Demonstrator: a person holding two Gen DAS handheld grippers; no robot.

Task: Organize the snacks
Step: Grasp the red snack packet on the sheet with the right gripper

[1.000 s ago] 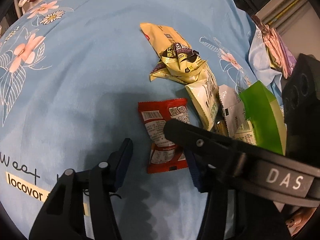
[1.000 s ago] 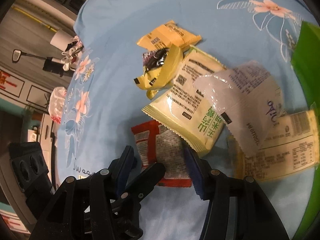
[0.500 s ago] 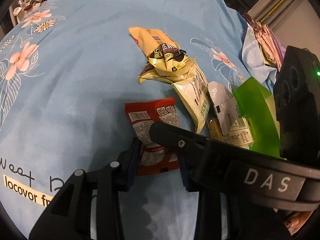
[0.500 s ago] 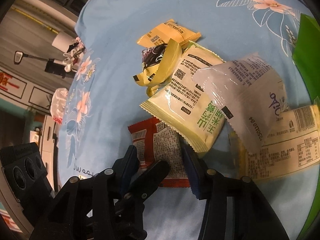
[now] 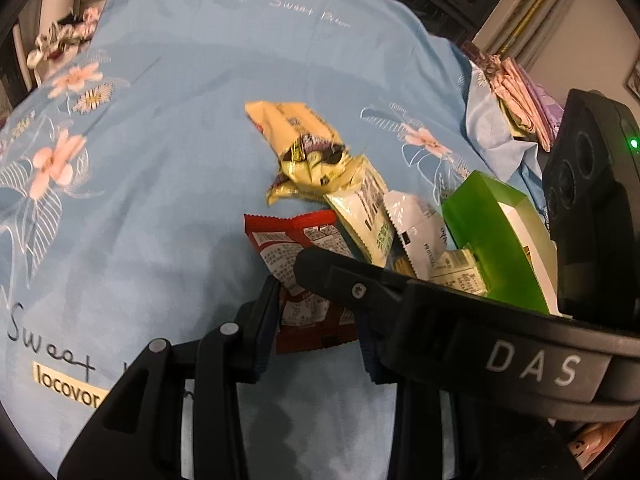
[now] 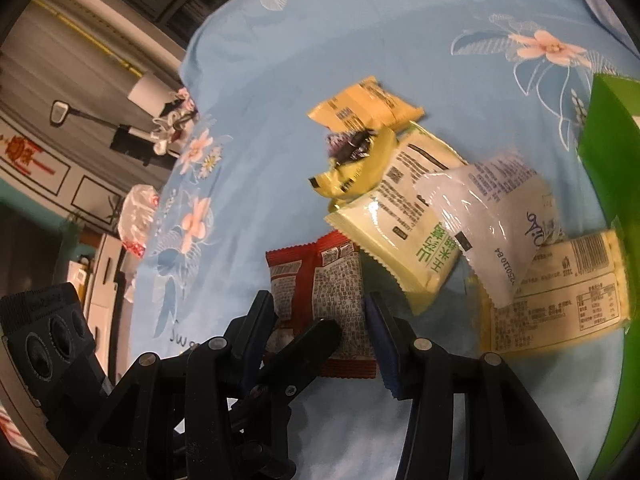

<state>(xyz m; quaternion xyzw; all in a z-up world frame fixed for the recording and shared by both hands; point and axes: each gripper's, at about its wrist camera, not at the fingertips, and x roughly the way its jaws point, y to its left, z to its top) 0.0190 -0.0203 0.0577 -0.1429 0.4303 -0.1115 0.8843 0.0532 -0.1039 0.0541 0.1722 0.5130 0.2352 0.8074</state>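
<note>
My left claw (image 5: 316, 320) has narrowed onto the red snack packet (image 5: 304, 276) over the past second and now pinches its lower half; a moment ago those jaws stood apart around it. My right claw (image 6: 320, 328) straddles the same packet (image 6: 320, 288) from the other side, jaws partly drawn in, though I cannot tell whether its pads press the wrapper. The packet lies on the blue floral bedspread (image 5: 160, 184), at the near edge of the snack pile (image 6: 420, 220) and just beside the pale-green packet (image 6: 400, 232). With a grip made, I judge the red packet ready to be lifted towards the green box (image 5: 496, 240) at right. The right claw's arm crosses my left view and hides the packet's right edge and one left finger. The box is cut off in both views, so its inside cannot be seen. Small print on the wrappers is unreadable.
</note>
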